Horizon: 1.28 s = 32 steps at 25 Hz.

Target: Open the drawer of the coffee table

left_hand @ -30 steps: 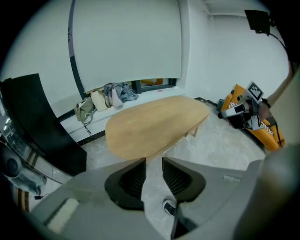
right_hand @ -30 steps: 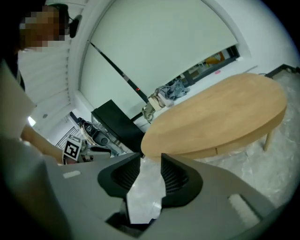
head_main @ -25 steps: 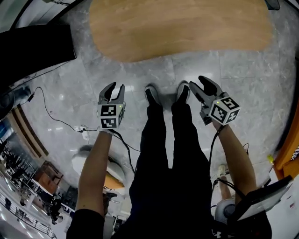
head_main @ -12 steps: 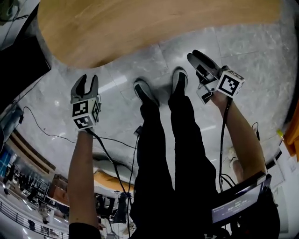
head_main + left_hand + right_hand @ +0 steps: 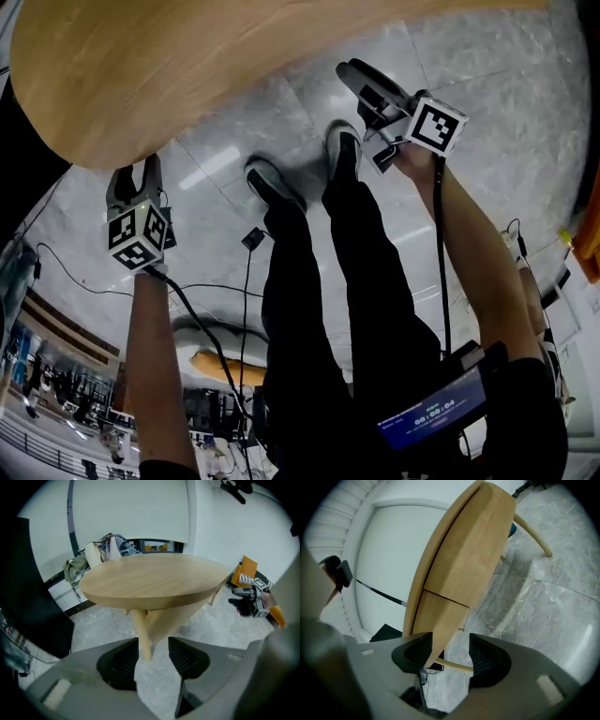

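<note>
Head view: left gripper point(image 5: 132, 176) and right gripper point(image 5: 356, 80) hang low beside the table point(image 5: 187, 56), neither touching it; I judge the drawer not yet opened.
Left jaws: wide apart, they have just been opening, nothing held; a leg point(image 5: 140, 630) shows beyond their gap.
Right jaws: apart and empty, rolled sideways; the table's edge runs just ahead.
Drawer point(image 5: 440, 620): I take it for the seamed panel under the top, just past the right jaws' tips; no handle shows.
Risk, grip: I might pinch the fixed top instead of the panel, or slip off.
Risk, table: on this smooth floor point(image 5: 487, 56), an unbraced pull may drag the whole thing.
Risk, cable point(image 5: 247, 281): behind both jaws, by my shoes point(image 5: 272, 187); stepping back could snag it.
</note>
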Motion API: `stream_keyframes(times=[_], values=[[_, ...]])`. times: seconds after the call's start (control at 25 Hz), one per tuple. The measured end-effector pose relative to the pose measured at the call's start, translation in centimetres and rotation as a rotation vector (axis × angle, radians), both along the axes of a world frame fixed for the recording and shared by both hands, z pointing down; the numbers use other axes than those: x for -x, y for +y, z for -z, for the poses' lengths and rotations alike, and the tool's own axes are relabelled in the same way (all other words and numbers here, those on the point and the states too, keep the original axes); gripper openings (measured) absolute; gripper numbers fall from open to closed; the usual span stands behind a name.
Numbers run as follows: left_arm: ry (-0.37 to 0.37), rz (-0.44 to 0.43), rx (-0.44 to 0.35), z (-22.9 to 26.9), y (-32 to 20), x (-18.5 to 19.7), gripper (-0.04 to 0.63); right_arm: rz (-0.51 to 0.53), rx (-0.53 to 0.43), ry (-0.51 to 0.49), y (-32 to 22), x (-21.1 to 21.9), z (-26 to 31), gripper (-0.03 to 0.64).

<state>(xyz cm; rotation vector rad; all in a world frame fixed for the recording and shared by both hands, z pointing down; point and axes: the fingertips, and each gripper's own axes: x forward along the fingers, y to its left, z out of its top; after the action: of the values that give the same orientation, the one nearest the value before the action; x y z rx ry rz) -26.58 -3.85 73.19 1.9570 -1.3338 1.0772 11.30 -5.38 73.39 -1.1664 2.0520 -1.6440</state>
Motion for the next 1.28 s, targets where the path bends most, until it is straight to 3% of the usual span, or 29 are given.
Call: stream_keyframes(times=[0.12, 0.32, 0.48, 0.6, 0.8, 1.08, 1.2, 1.28], values=[[0.03, 0.037, -0.028, -0.3, -0.7, 0.2, 0.206, -0.014, -0.006, -0.031, -0.6, 0.7, -1.3, 0.252], [0.037, 0.006, -0.047, -0.8, -1.2, 0.0, 0.212, 0.013, -0.035, -0.092, -1.4, 2.2, -2.5, 0.265], [0.074, -0.034, -0.062, -1.5, -1.7, -1.1, 0.209, 0.082, -0.071, -0.057, -2.1, 2.4, -4.1, 0.278], [0.095, -0.046, -0.096, -1.6, -2.3, -1.4, 0.19, 0.156, -0.174, -0.052, -3.4, 3.3, -3.8, 0.281], [0.056, -0.11, -0.114, -1.6, -2.1, -1.2, 0.184, 0.195, -0.242, -0.026, -4.4, 4.1, -5.0, 0.295], [0.007, -0.186, -0.114, -1.9, -2.1, -1.8, 0.184, 0.108, -0.379, -0.169, -6.7, 3.4, -3.2, 0.417], [0.013, -0.199, -0.118, -1.8, -1.6, -2.2, 0.184, 0.099, -0.433, -0.212, -7.2, 3.4, -1.5, 0.437], [0.021, -0.205, -0.121, -2.0, -1.4, -2.4, 0.184, 0.108, -0.46, -0.247, -7.1, 3.6, -0.8, 0.417]])
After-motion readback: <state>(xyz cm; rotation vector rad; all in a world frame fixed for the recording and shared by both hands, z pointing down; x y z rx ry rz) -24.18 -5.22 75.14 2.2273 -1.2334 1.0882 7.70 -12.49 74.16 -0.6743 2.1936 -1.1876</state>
